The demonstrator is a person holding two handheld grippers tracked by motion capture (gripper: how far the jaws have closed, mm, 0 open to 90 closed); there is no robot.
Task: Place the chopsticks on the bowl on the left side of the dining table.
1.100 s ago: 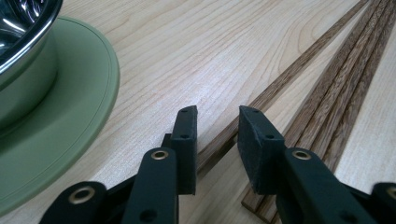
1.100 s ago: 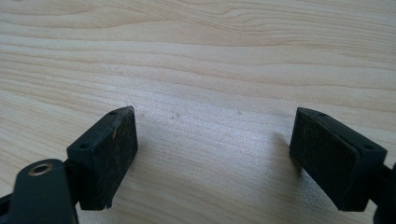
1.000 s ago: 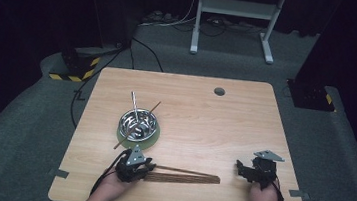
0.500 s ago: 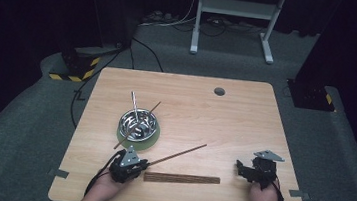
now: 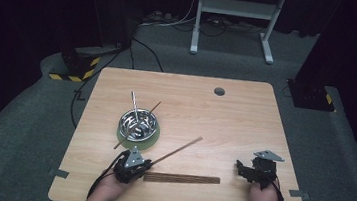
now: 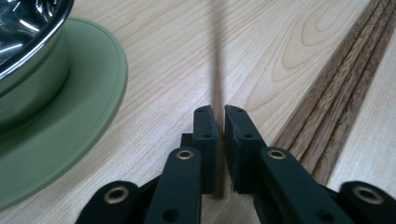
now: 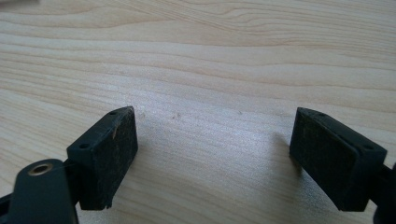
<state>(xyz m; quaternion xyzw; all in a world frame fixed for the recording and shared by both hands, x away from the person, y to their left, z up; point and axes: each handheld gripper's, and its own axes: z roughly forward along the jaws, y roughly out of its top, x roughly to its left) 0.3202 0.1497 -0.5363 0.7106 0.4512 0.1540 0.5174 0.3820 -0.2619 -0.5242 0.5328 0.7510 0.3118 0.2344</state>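
One steel bowl [image 5: 137, 124] is seen on a green round mat [image 5: 151, 139], left of centre on the wooden table [image 5: 244, 122]. Two sticks are propped in the bowl: one metal chopstick [image 5: 134, 106] leaning up and back, one brown chopstick [image 5: 151, 110] crossing it, its lower end reaching past the mat toward the near side. In the left gripper view the bowl rim [image 6: 32, 44] and mat [image 6: 88, 112] are seen at the upper left.

The left gripper [image 5: 135, 165], near the front edge just below the mat, is clamped on a single brown chopstick [image 5: 178, 151]; its jaws have just been closing, and the thin stick is seen pinched between the pads in the left gripper view, its blurred shaft [image 6: 218, 60] running away from the jaws. In the high view the held chopstick is angled up and to the right, its far end raised off the table.

A bundle of brown chopsticks [image 5: 182, 179] is laid flat just right of the left gripper, parallel to the front edge; about three or four strips are counted in the left gripper view [image 6: 336, 88], exact number not certain.

The right gripper [image 5: 244, 169] is rested at the front right, well apart from the bundle. Its jaws are spread wide, nothing between them but bare wood.

Count: one bowl, one mat, two grippers, two sticks in the bowl, one held, one bundle.
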